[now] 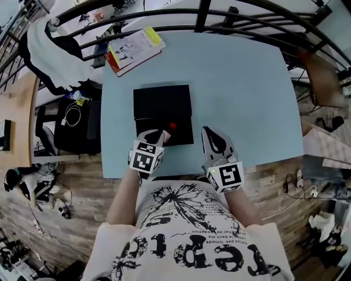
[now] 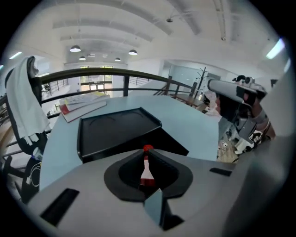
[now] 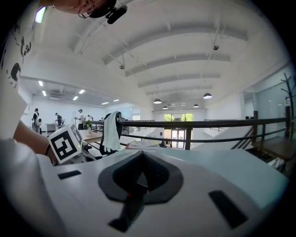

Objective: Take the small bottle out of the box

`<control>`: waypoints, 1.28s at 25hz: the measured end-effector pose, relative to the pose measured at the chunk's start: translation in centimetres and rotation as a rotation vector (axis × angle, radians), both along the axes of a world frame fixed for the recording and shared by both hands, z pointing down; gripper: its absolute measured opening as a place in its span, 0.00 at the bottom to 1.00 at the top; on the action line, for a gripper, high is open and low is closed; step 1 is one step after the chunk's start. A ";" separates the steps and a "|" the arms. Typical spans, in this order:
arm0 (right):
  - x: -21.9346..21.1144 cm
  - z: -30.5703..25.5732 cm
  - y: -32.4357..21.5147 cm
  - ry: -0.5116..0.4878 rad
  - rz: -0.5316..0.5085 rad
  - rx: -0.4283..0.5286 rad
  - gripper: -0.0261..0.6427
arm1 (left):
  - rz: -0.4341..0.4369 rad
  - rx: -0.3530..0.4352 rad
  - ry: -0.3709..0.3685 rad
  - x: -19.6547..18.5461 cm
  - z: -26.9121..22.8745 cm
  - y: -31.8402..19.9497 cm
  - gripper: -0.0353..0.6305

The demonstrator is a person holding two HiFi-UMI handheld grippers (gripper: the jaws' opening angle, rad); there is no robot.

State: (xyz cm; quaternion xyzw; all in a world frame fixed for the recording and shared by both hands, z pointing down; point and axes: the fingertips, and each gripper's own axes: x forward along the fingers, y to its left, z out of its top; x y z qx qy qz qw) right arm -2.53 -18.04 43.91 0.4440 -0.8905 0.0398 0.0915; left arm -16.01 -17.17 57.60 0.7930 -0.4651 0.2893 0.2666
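Note:
A flat black box [image 1: 162, 104] lies on the pale blue table [image 1: 241, 93], close to its near edge. My left gripper [image 1: 164, 135] sits at the box's near right corner, shut on the small bottle [image 1: 171, 127], whose red cap pokes out past the jaw tips. In the left gripper view the bottle [image 2: 147, 172] stands pinched between the closed jaws of the left gripper [image 2: 147, 157], with the box [image 2: 115, 127] just beyond it. The right gripper [image 1: 211, 136] hovers over the table to the right of the box; in its own view the right gripper [image 3: 141, 156] has its jaws together with nothing between them.
A stack of books and papers [image 1: 134, 49] rests at the table's far left corner. A dark curved railing [image 1: 219, 16] runs round the far side. A chair with a white garment [image 1: 52, 55] stands to the left of the table.

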 end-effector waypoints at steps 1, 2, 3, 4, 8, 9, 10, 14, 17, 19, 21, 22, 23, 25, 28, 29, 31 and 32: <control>0.0 0.1 -0.1 0.003 0.015 -0.004 0.05 | 0.026 -0.027 0.005 0.2 0.7 -0.2 0.09; 0.0 0.3 -0.3 0.005 0.029 -0.008 0.05 | 0.048 -0.051 0.010 0.4 1.3 -0.4 0.12; 0.1 0.4 -0.5 0.009 0.043 -0.012 0.05 | 0.070 -0.073 0.013 0.6 1.9 -0.6 0.16; 0.2 0.6 -0.7 0.012 0.056 -0.016 0.05 | 0.092 -0.094 0.014 0.9 2.5 -0.8 0.19; 1.0 1.4 -1.1 0.019 0.106 -0.035 0.05 | 0.181 -0.171 0.009 2.1 4.6 -1.2 0.33; 1.2 1.6 -1.1 0.021 0.116 -0.040 0.05 | 0.200 -0.189 0.005 2.4 5.2 -1.2 0.36; 1.3 1.8 -1.1 0.022 0.125 -0.044 0.05 | 0.217 -0.205 -0.002 2.7 5.7 -1.2 0.38; 1.7 2.3 -0.9 0.027 0.152 -0.057 0.05 | 0.250 -0.245 -0.052 2.9 7.8 -1.4 0.40; 2.1 2.4 -0.8 0.032 0.167 -0.063 0.05 | 0.257 -0.285 -0.068 3.0 8.9 -1.4 0.41; 2.5 2.5 -0.7 0.034 0.178 -0.068 0.05 | 0.263 -0.308 -0.073 3.1 9.4 -1.3 0.43; 2.9 2.7 -0.6 0.033 0.189 -0.077 0.05 | 0.262 -0.311 -0.083 3.2 9.6 -1.4 0.44; 3.2 2.8 -0.6 0.031 0.194 -0.082 0.05 | 0.259 -0.308 -0.092 3.2 9.6 -1.5 0.45; 3.4 2.8 -0.5 0.029 0.198 -0.086 0.05 | 0.258 -0.304 -0.102 3.1 9.6 -1.5 0.45; 3.8 3.0 -0.5 0.024 0.202 -0.090 0.05 | 0.254 -0.297 -0.123 3.0 9.7 -1.5 0.44; 4.0 3.0 -0.6 0.021 0.192 -0.092 0.05 | 0.250 -0.286 -0.148 3.0 9.9 -1.5 0.40; 4.0 3.0 -0.6 0.022 0.185 -0.092 0.05 | 0.251 -0.284 -0.158 2.9 10.0 -1.5 0.40; 4.2 2.8 -0.5 0.025 0.168 -0.090 0.05 | 0.249 -0.280 -0.184 2.8 9.8 -1.4 0.40; 4.3 2.6 -0.5 0.026 0.160 -0.088 0.05 | 0.245 -0.273 -0.194 2.8 9.5 -1.4 0.40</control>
